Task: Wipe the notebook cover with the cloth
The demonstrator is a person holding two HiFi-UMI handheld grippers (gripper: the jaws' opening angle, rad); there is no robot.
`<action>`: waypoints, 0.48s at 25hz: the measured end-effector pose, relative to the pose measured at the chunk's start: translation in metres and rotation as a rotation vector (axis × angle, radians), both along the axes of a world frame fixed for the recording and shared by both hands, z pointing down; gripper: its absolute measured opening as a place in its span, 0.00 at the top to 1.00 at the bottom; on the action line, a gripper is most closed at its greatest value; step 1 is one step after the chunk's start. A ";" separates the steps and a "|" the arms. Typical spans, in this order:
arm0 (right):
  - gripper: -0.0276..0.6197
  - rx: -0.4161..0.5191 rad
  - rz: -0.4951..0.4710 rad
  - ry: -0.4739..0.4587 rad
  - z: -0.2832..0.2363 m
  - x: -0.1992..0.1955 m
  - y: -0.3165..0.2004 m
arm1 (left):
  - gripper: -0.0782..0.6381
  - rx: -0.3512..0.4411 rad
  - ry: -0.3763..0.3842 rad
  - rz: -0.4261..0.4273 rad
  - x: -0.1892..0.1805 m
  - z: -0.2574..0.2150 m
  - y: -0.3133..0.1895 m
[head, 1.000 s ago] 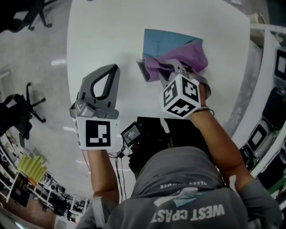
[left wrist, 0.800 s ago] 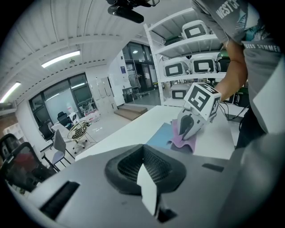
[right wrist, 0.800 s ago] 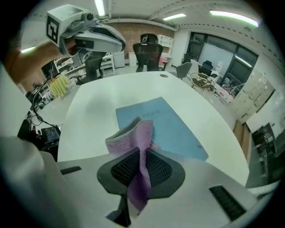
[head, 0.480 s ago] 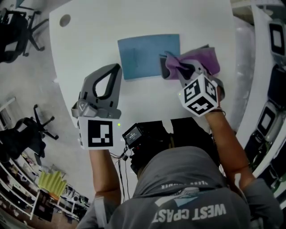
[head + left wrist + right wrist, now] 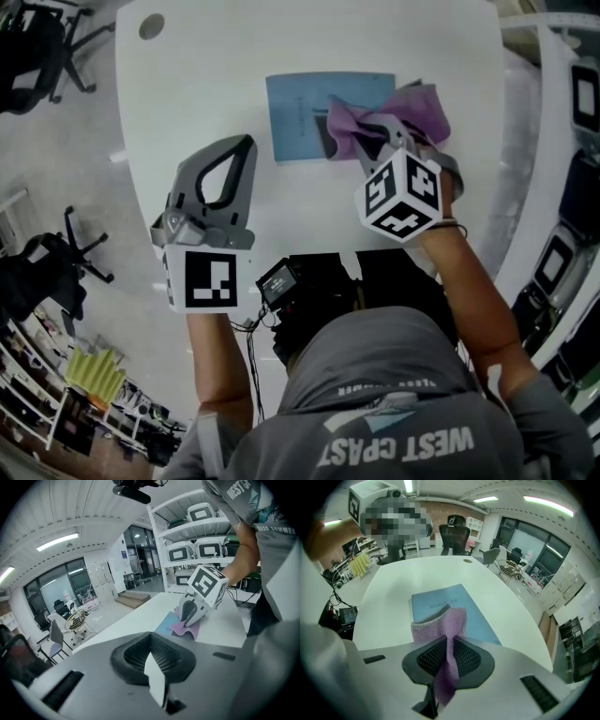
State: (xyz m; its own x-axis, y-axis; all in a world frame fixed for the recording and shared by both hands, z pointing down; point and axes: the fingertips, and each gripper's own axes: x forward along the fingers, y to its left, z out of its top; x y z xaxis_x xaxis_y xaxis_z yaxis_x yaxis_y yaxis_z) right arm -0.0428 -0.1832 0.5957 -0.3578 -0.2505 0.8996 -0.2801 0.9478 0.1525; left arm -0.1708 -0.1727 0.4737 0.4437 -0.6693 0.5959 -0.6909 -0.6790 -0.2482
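Steeply tilted, right tongs [image 5: 449, 639] pinching cloth [image 5: 440, 620] on notebook [image 5: 436, 599], left tongs [image 5: 151, 635] closed, empty, held aside.

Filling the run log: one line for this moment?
right gripper: shut on cloth | cloth: on notebook cover | left gripper: shut, empty, beside notebook

Left gripper [image 5: 151, 644] closed, right gripper [image 5: 449, 645] pinching cloth [image 5: 439, 623]

One notebook [image 5: 295, 117], apparently one cloth [image 5: 422, 103]
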 end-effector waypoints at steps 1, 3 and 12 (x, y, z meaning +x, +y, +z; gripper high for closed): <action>0.86 0.002 -0.018 -0.008 0.000 -0.011 -0.001 | 0.89 0.000 -0.001 -0.014 -0.006 0.001 0.002; 0.86 0.004 -0.054 -0.023 0.002 -0.036 -0.002 | 0.89 -0.003 -0.002 -0.043 -0.019 0.004 0.006; 0.86 0.004 -0.184 -0.081 0.001 -0.119 0.009 | 0.89 -0.012 0.003 -0.140 -0.061 0.007 0.027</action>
State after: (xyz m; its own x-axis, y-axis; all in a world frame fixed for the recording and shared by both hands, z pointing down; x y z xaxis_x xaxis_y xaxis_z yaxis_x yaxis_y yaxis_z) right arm -0.1617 -0.1739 0.5970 -0.4692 -0.1772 0.8652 -0.1133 0.9836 0.1400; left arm -0.2318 -0.1455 0.4808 0.3479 -0.7175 0.6034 -0.7800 -0.5786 -0.2383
